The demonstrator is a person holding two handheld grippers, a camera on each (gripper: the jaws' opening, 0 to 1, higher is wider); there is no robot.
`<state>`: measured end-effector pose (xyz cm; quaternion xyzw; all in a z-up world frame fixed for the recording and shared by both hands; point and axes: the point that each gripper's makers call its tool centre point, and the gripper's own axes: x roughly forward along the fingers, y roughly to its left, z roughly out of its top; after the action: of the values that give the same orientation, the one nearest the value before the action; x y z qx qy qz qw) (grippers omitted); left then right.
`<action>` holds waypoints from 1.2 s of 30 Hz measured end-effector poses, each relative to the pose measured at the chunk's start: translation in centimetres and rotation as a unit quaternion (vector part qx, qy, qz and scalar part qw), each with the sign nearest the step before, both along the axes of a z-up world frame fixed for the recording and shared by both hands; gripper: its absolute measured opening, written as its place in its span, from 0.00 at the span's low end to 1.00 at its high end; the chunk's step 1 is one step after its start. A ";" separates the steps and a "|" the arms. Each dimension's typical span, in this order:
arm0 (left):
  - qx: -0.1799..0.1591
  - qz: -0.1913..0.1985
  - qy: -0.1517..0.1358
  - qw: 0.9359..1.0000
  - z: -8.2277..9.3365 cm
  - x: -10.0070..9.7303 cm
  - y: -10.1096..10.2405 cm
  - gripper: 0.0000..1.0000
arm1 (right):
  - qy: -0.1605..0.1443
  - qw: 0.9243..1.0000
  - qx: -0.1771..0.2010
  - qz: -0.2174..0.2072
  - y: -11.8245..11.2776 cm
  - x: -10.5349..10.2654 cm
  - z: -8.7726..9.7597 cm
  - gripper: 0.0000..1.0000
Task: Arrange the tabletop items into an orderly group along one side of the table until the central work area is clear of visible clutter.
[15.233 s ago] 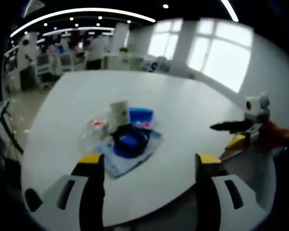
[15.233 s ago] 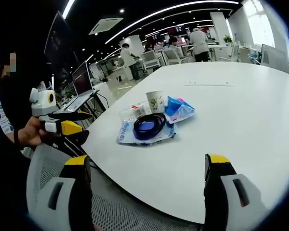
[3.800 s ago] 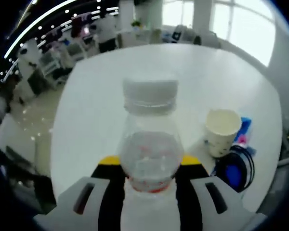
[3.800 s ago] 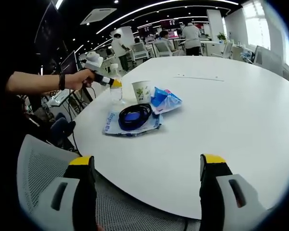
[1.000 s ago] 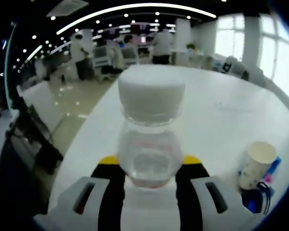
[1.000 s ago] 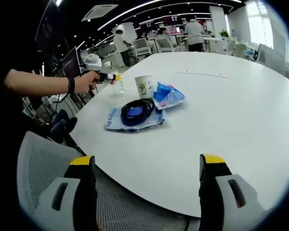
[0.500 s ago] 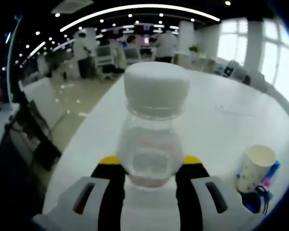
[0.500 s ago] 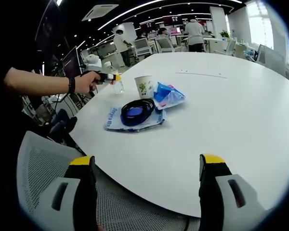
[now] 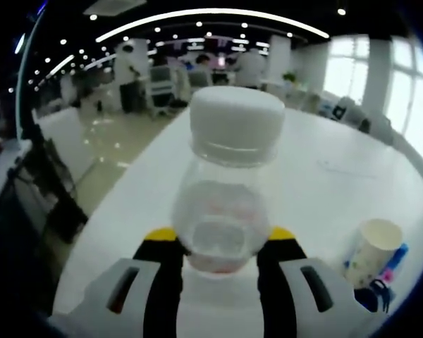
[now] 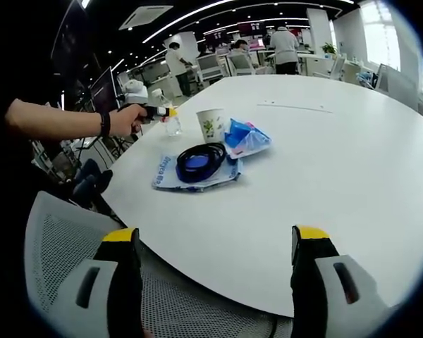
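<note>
Open-plan office interior. A large white round bench (image 10: 352, 162) occupies the foreground; a grey mesh chair back (image 10: 63, 232) stands at its near edge. The dark ceiling carries curved strip lights (image 9: 211, 14), small round downlights (image 9: 342, 11) and a square air-conditioning vent (image 10: 146, 15). Bright windows (image 9: 409, 91) line one wall between white columns (image 9: 280, 60). Beyond the bench stand desks and office chairs (image 10: 218, 67), a dark monitor (image 10: 103, 102), and several people (image 10: 285, 49). The floor (image 9: 120, 137) is pale and glossy, reflecting the lights.
</note>
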<state>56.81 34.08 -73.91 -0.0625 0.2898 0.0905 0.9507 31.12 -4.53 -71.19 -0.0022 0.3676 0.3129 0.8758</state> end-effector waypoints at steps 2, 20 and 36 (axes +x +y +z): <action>-0.001 0.002 0.000 1.000 0.0 0.0 0.0 0.37 | 0.000 1.000 0.000 0.000 0.0 0.0 0.0 0.88; -0.044 -0.042 -0.008 0.998 -0.7 -0.3 -0.8 0.62 | 0.001 1.000 0.002 0.002 0.1 0.0 0.0 0.86; 0.020 -0.136 -0.008 0.991 0.7 0.8 -1.1 0.38 | 0.000 1.000 0.000 0.003 0.0 0.1 -0.1 0.86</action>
<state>57.57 33.01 -73.23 -0.0048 0.2862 -0.0340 0.9575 31.19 -4.49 -71.25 -0.0030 0.3673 0.3156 0.8749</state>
